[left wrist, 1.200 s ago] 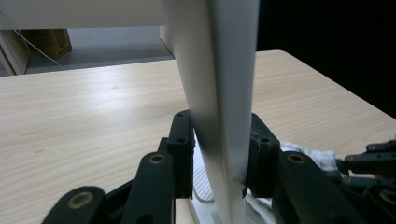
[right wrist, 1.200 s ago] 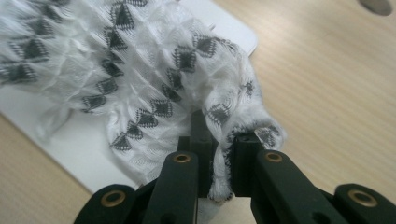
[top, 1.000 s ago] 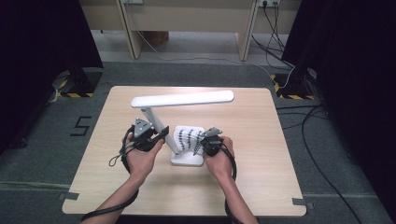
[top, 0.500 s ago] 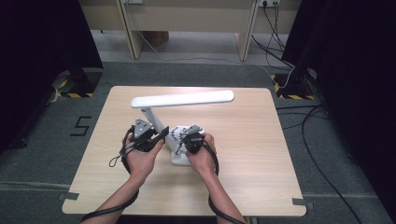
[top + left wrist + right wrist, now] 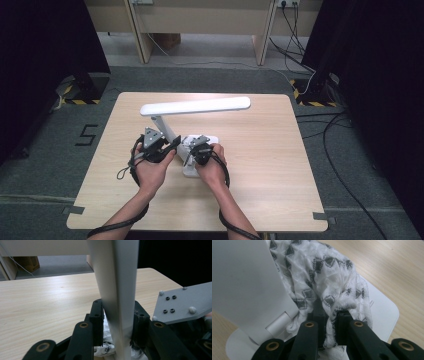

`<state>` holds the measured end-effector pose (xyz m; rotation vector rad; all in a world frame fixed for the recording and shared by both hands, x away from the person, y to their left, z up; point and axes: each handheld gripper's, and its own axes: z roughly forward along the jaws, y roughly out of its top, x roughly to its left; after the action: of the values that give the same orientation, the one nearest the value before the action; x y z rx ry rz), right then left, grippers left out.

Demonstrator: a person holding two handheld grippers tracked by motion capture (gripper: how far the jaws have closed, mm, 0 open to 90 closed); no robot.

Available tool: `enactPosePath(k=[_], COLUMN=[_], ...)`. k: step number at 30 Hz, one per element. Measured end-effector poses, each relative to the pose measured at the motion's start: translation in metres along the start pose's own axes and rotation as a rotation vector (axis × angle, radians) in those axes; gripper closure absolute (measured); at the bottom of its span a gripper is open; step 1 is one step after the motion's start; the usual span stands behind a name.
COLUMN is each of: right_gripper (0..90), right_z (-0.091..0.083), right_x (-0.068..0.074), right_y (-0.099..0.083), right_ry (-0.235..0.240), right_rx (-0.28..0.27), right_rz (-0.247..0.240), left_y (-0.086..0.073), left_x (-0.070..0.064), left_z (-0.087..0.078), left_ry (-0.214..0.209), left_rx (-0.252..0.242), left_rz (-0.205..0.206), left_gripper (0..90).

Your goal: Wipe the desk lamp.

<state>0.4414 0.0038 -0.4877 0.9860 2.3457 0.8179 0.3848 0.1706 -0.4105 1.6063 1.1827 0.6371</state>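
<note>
- Change from one second ago: the right gripper point(image 5: 192, 150) has moved leftward across the flat white lamp base point(image 5: 192, 167) and now sits just beside the left gripper point(image 5: 172, 144); half a second ago it was already most of the way over. The left gripper has kept its place at the lamp's stem.
- Right gripper, in its own view: the black jaws are nearly closed and pinch a fold of the white woven cloth with dark diamond pattern point(image 5: 329, 282).
- Cloth position: it lies on the lamp base, bunched against the foot of the stem beside the hinge.
- Left gripper, in its own view: the jaws clamp the slanted white lamp stem point(image 5: 117, 290) from both sides, low down, with the cloth visible beneath them.
- Farther off: the long white lamp head point(image 5: 195, 106) stands level above the light wooden table point(image 5: 270, 165), whose far half is bare.
</note>
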Motion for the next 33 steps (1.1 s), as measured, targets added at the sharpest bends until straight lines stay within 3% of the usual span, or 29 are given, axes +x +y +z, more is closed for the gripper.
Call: enactPosePath(k=[10,11,13,14,15,33], right_gripper=[83.6,83.6,83.6,83.7,83.6,83.6], right_z=[0.001,0.001,0.002,0.001,0.001,0.000], right_x=[-0.002,0.000,-0.003,-0.003,-0.004,-0.015], right_y=[-0.003,-0.004,-0.004,-0.005,-0.005,-0.012], right_ry=[-0.003,-0.008,-0.015,-0.014,-0.017,-0.055], right_rx=[-0.001,0.005,-0.005,0.001,-0.002,-0.011], right_rz=[-0.019,0.003,-0.030,-0.010,-0.028,-0.011], left_y=[0.000,0.000,0.000,0.000,0.000,0.000], left_x=[-0.001,-0.001,-0.001,-0.001,-0.001,-0.002], left_z=[0.000,0.000,0.000,0.000,0.000,-0.001], left_ry=[0.007,0.009,0.010,0.011,0.010,0.017], left_rx=[-0.002,-0.002,-0.001,0.000,0.000,-0.001], left_rz=[-0.001,0.001,0.003,0.004,0.002,0.004], left_gripper=[68.1,68.1,68.1,68.1,68.1,68.2])
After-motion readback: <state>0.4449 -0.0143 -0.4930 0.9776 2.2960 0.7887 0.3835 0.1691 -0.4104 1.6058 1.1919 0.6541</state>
